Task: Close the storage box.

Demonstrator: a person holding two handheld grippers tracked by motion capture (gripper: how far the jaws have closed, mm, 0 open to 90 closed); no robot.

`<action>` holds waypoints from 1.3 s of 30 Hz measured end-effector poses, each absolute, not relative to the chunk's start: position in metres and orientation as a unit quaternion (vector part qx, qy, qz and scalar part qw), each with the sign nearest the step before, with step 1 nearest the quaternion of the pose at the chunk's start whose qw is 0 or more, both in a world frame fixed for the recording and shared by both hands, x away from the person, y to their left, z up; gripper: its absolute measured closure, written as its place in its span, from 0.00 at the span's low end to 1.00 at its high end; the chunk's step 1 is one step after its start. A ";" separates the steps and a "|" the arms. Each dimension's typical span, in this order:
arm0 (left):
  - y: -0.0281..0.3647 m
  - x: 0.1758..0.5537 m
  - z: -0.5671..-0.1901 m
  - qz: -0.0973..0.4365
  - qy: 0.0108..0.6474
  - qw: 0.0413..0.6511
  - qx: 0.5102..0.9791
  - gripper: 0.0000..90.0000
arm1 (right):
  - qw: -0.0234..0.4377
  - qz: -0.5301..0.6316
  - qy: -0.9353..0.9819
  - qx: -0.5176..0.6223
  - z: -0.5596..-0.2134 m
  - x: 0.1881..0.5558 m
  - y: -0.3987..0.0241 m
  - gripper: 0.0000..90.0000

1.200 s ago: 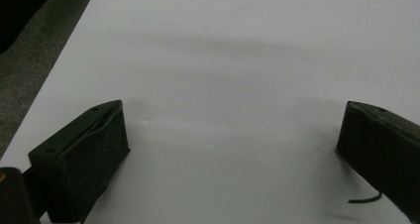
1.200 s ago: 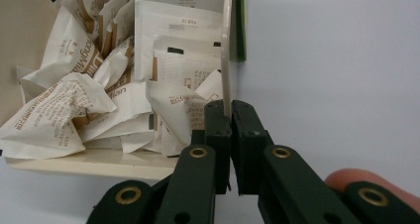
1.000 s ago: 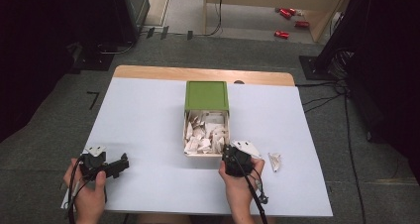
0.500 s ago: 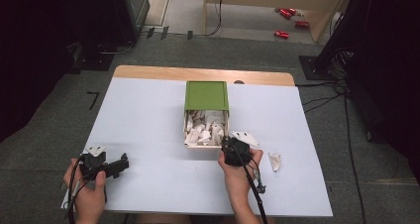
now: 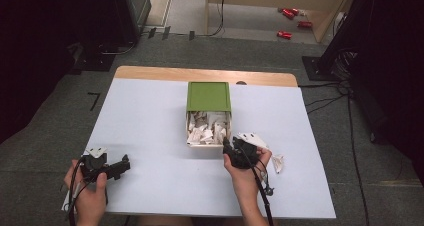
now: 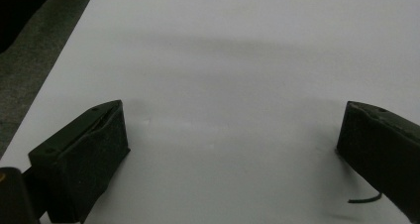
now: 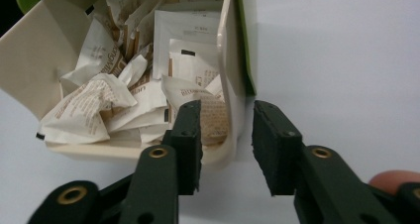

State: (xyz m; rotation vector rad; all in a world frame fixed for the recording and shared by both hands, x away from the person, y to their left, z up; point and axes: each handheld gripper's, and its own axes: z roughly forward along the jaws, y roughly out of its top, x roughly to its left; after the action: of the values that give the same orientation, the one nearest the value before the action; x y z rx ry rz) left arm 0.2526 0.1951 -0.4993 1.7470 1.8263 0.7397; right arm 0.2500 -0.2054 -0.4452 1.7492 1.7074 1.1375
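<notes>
The left gripper [image 5: 116, 167] is held on the near left of the bench [image 5: 150, 121], jaws wide apart on nothing. The right gripper [image 7: 225, 135] has just been opening; its jaws stand apart astride the near right wall of the box [image 7: 229, 80], unclamped. Before any regrip, the pads should be squared to that wall. The packets [image 7: 94, 105] inside carry brown print, too small to be read
</notes>
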 end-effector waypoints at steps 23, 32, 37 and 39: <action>0.195 0.253 -0.499 0.272 0.671 0.251 0.642 0.00 | 0.233 0.379 0.663 0.602 -0.462 0.241 -0.190 0.55; 0.195 0.253 -0.499 0.272 0.671 0.251 0.642 0.00 | 0.229 0.375 0.677 0.591 -0.464 0.242 -0.187 0.53; 0.195 0.253 -0.499 0.272 0.671 0.251 0.642 0.00 | 0.227 0.377 0.675 0.592 -0.464 0.247 -0.187 0.52; 0.195 0.253 -0.499 0.272 0.671 0.251 0.642 0.00 | 0.227 0.376 0.674 0.593 -0.464 0.247 -0.186 0.52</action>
State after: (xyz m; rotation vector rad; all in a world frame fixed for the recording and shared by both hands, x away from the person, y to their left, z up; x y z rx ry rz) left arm 0.2526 0.1950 -0.4993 1.7476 1.8266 0.7405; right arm 0.2474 -0.1863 -0.4637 1.6343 1.8583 1.0368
